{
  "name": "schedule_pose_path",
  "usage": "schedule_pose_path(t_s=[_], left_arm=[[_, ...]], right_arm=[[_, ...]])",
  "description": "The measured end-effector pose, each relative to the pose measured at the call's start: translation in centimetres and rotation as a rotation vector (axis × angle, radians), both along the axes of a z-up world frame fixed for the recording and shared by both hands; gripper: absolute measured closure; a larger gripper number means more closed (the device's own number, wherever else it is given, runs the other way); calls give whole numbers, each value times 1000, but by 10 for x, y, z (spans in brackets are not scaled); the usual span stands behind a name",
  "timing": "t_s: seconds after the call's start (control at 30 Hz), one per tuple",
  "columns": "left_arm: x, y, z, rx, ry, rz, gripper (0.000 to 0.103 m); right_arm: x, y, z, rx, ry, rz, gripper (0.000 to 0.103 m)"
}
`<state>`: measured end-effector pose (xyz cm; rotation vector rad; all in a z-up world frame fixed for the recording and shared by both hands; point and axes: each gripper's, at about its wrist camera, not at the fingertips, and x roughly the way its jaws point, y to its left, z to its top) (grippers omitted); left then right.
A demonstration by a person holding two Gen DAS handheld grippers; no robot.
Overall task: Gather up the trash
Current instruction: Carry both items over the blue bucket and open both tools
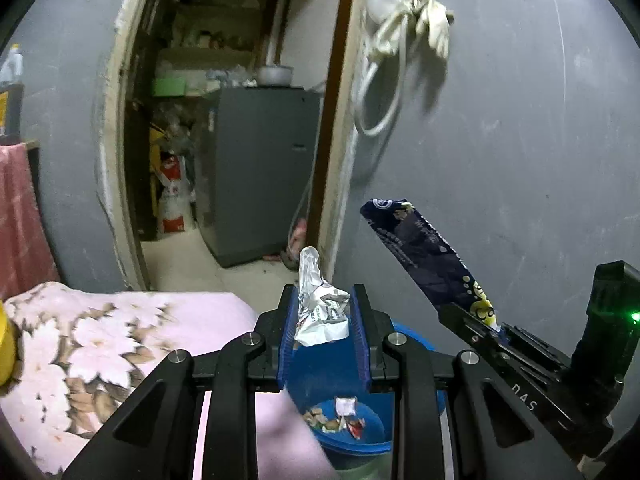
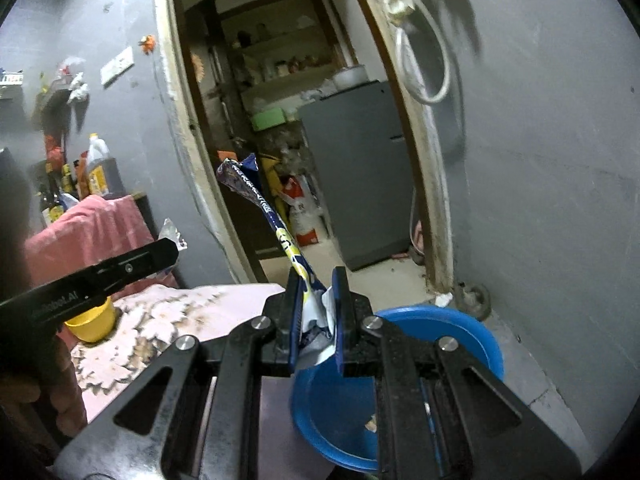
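My left gripper (image 1: 324, 312) is shut on a crumpled white paper wrapper (image 1: 320, 304), which sticks up between the blue pads. Below it stands a blue bucket (image 1: 344, 436) with several scraps of trash at its bottom. My right gripper (image 2: 318, 304) is shut on a long dark blue snack wrapper (image 2: 256, 196) with yellow print; the same blue wrapper (image 1: 424, 256) shows at the right of the left wrist view. The blue bucket (image 2: 440, 320) lies just under and right of the right gripper. The left gripper's finger (image 2: 120, 268) crosses the left side of the right wrist view.
A bed with a pink floral sheet (image 1: 120, 336) lies at the left, with a yellow cup (image 2: 92, 320) on it. A grey wall (image 1: 520, 140) stands at the right with a white cord (image 1: 384, 64) hanging. An open doorway shows a grey fridge (image 1: 260, 168).
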<state>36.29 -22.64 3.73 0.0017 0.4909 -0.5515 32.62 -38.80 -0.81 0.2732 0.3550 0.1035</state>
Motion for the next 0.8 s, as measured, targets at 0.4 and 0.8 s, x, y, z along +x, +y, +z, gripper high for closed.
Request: schedule_pose_path(t_s=[0.4, 0.8], left_arm=[[32, -43, -59, 93, 166, -29, 80], [52, -46, -98, 147, 265, -13, 58]], right_arm=[[24, -35, -56, 88, 147, -27, 79], [35, -47, -90, 145, 255, -54, 58]])
